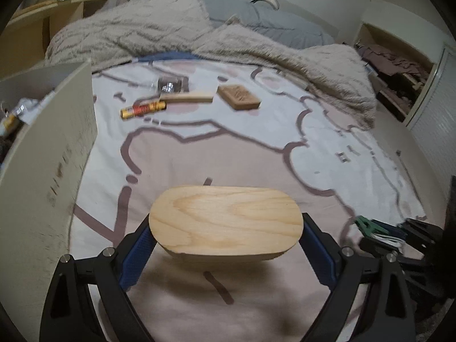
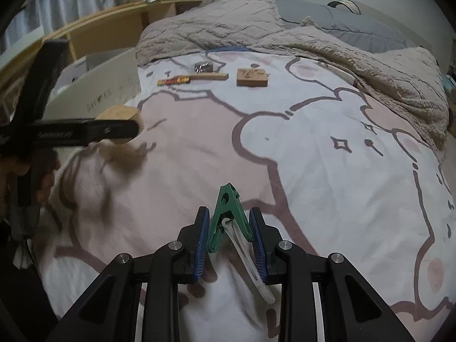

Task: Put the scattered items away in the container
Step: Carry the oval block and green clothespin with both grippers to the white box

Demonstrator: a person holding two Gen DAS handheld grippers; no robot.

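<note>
My left gripper (image 1: 226, 225) is shut on a pale oval wooden block (image 1: 225, 219), held by its two ends above the patterned bedsheet. The right wrist view shows that gripper (image 2: 85, 134) and the block (image 2: 119, 114) at the left. The right gripper (image 2: 229, 216) is shut on a green and white clothes peg (image 2: 226, 199); its green tip points forward. A beige cardboard box (image 1: 57, 142) stands open at the left, with wrappers inside. Further off lie a yellow-red tube (image 1: 144, 109), a flat wooden stick (image 1: 188, 97), a carved wooden block (image 1: 238, 97) and a shiny metal piece (image 1: 169, 85).
A fluffy beige blanket (image 1: 142, 28) is bunched along the far side of the bed, with a grey pillow (image 1: 270, 22) behind it. A wooden shelf (image 2: 114, 25) stands behind the box. An open closet with clothes (image 1: 399, 68) is at the right.
</note>
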